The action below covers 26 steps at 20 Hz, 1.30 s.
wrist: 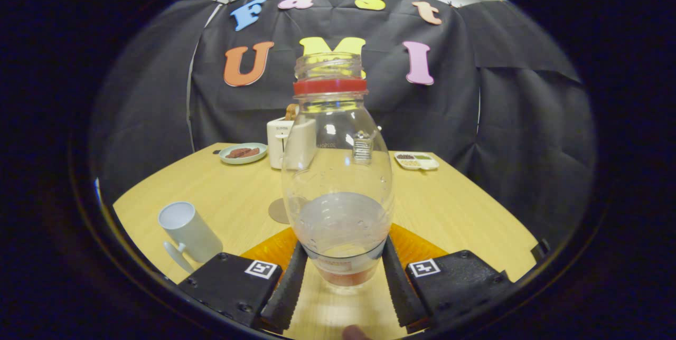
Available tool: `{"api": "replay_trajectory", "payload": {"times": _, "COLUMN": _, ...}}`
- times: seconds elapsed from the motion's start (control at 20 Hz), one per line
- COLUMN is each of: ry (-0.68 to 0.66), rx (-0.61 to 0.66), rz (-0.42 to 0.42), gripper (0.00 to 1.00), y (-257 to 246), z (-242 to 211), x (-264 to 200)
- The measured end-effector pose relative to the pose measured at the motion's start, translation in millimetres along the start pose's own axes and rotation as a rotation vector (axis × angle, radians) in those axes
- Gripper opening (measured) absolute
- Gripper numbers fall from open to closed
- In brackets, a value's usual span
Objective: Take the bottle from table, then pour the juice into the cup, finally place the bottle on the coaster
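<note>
Two fingers of the claw (pixel 342 279) sit closest, partly spread, one on either side of the base of the single clear bottle (pixel 338 181), pressing against its lower wall. One bottle, then, standing upright on the tabletop (pixel 459 208) with its long axis vertical and its open, uncapped mouth pointing straight up; a red ring circles its neck, and a shallow layer of pale liquid sits in its lower part (the very bottom looks reddish). One white cup (pixel 189 233) stands tilted in the fisheye just ahead of the left finger, handle toward the viewer. One round coaster (pixel 280 210) lies flat on the wood beyond the fingers, partly hidden behind the bottle. Farther back I count one toaster (pixel 285 142), one plate (pixel 243 153) holding something dark, and one small tray (pixel 417 160), well apart from the bottle.
</note>
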<state>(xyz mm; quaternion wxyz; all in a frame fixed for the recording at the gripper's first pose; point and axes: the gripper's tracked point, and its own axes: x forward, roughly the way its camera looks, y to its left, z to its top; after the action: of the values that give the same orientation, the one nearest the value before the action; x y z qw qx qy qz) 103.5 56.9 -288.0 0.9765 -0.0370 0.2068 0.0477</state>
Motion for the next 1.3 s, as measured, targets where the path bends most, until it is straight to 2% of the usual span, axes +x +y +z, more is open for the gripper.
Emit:
{"api": "replay_trajectory", "payload": {"times": 0.55, "ry": -0.049, "rx": -0.506, "rz": -0.09, "gripper": 0.76, "y": 20.6, "z": 32.9, "x": 4.1}}
{"api": "replay_trajectory", "payload": {"times": 0.85, "ry": -0.09, "rx": -0.796, "rz": -0.075, "gripper": 0.76, "y": 51.4, "z": 19.8, "x": 7.5}}
{"api": "replay_trajectory", "payload": {"times": 1.05, "ry": -0.19, "rx": -1.03, "rz": -0.083, "gripper": 0.76, "y": 72.5, "z": 30.0, "x": 7.1}}
{"api": "replay_trajectory", "payload": {"times": 1.3, "ry": -0.211, "rx": -1.149, "rz": -0.078, "gripper": 0.76, "y": 82.8, "z": 22.6, "x": 16.6}}
